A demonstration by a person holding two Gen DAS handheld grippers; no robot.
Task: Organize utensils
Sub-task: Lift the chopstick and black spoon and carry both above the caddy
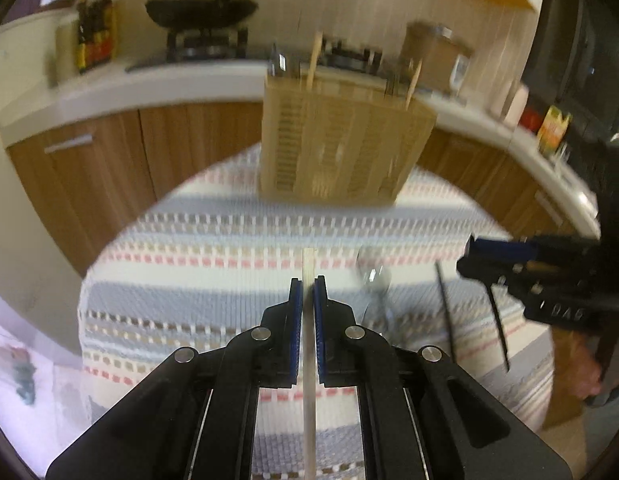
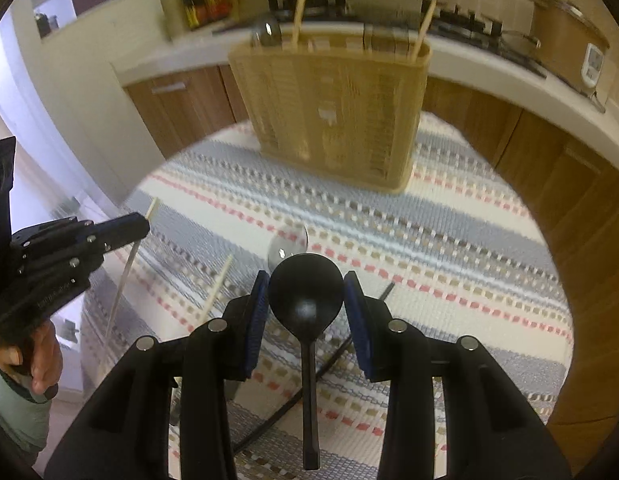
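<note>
A beige slotted utensil holder (image 1: 341,148) stands at the far side of the striped mat, with chopsticks and metal utensils in it; it also shows in the right wrist view (image 2: 333,112). My left gripper (image 1: 308,292) is shut on a pale wooden chopstick (image 1: 308,360), lifted above the mat. My right gripper (image 2: 305,300) is shut on the bowl of a black spoon (image 2: 306,296), whose handle hangs down. A metal spoon (image 2: 287,242), a wooden chopstick (image 2: 219,284) and a black chopstick (image 2: 309,376) lie on the mat.
The striped woven mat (image 2: 449,264) covers a round table. Behind it runs a white counter (image 1: 149,80) with a stove, a wok, bottles and wooden cabinets. A rice cooker (image 2: 569,44) stands at the right.
</note>
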